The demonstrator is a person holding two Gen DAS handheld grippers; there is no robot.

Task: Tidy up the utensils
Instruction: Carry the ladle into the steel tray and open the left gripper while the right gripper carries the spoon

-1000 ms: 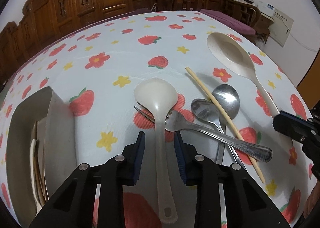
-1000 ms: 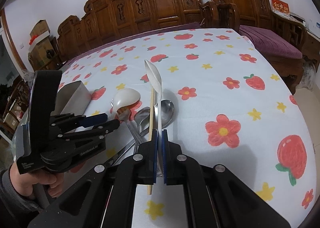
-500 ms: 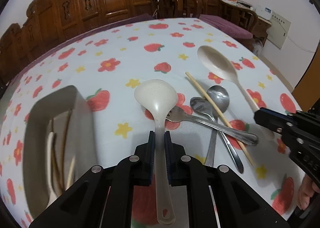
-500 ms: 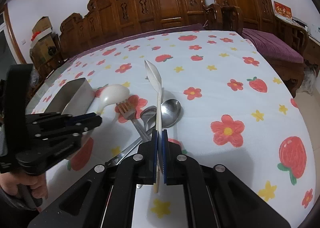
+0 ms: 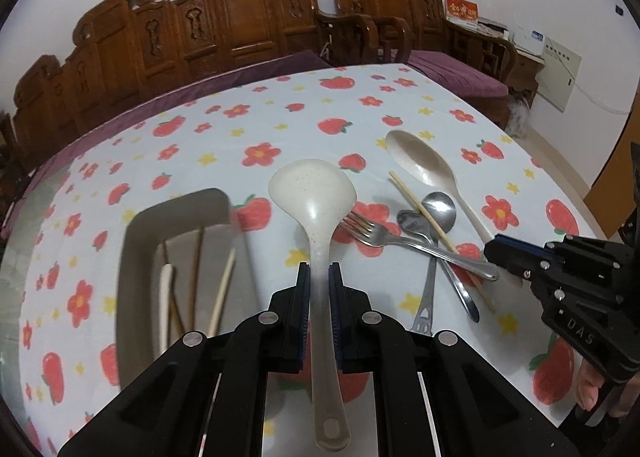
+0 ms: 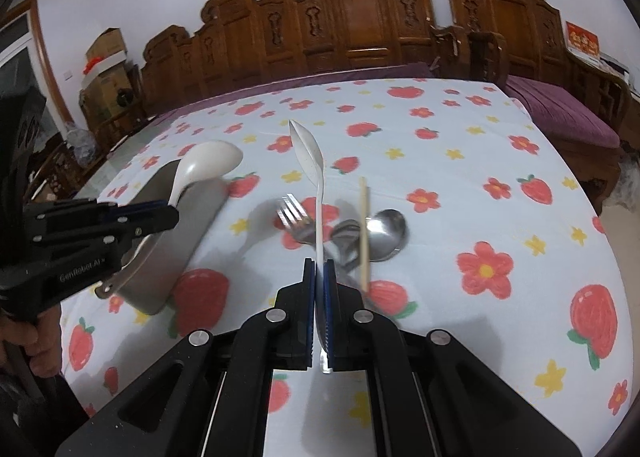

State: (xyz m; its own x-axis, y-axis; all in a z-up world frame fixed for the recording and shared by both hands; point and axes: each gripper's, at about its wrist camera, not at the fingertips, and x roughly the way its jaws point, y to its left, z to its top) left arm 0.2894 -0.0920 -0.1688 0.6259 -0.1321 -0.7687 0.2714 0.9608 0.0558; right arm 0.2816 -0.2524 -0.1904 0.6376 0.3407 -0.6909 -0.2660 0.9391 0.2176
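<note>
My left gripper [image 5: 319,271] is shut on the handle of a white ladle [image 5: 312,193] and holds it lifted above the cloth, right of a grey metal tray [image 5: 132,241] with chopsticks and a spoon inside. My right gripper [image 6: 319,267] is shut on the handle of a white plastic spoon [image 6: 306,147], also lifted; it shows in the left wrist view [image 5: 420,159]. On the cloth lie a fork [image 6: 294,217], two metal spoons [image 6: 386,233] and a single chopstick [image 6: 363,229]. The ladle [image 6: 208,165] hangs over the tray [image 6: 168,253] in the right wrist view.
The table has a white cloth [image 6: 460,161] printed with strawberries and flowers. Carved wooden chairs [image 6: 352,25] stand along the far side. The table edge falls away at the right, with purple seat cushions [image 6: 560,109] beyond.
My left gripper closed on the ladle handle and lifted it toward the tray. My right gripper stayed shut on the white spoon and raised it off the pile.
</note>
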